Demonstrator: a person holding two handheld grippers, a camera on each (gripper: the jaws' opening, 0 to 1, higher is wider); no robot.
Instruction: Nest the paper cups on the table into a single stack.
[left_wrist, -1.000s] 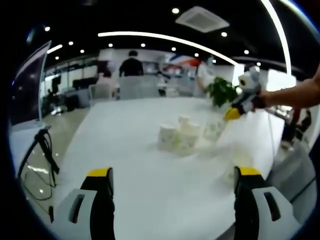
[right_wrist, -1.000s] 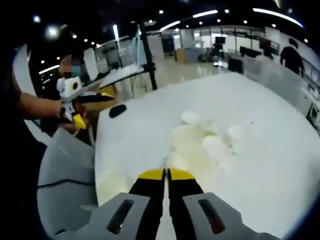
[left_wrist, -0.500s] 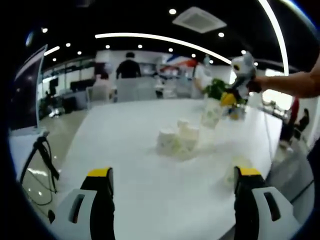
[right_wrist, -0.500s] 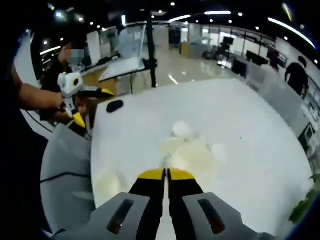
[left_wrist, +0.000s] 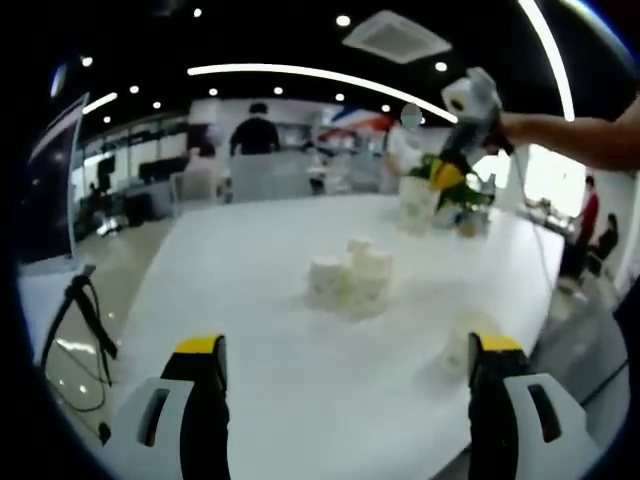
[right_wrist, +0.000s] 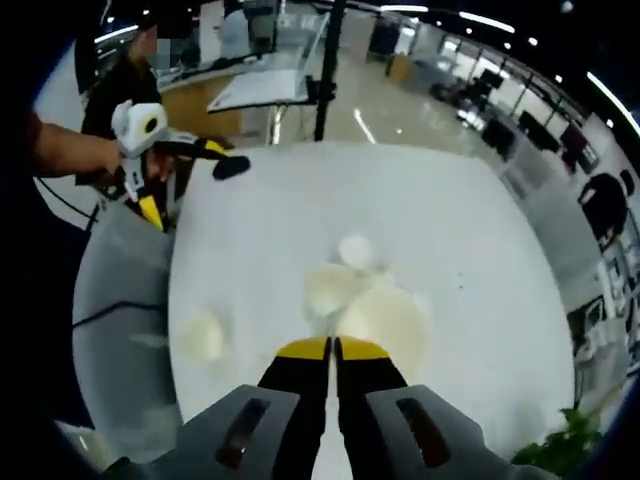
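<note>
Right tongs (left_wrist: 440, 178) rose, clamped on paper cup (left_wrist: 417, 196); left tongs (left_wrist: 345, 352) apart. Should've lowered squarely over cluster (left_wrist: 347, 276) at 12.

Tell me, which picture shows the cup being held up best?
The left gripper view: the held cup hangs side-on in the right gripper, above the table. In the right gripper view it is a blur beyond the shut jaws.
</note>
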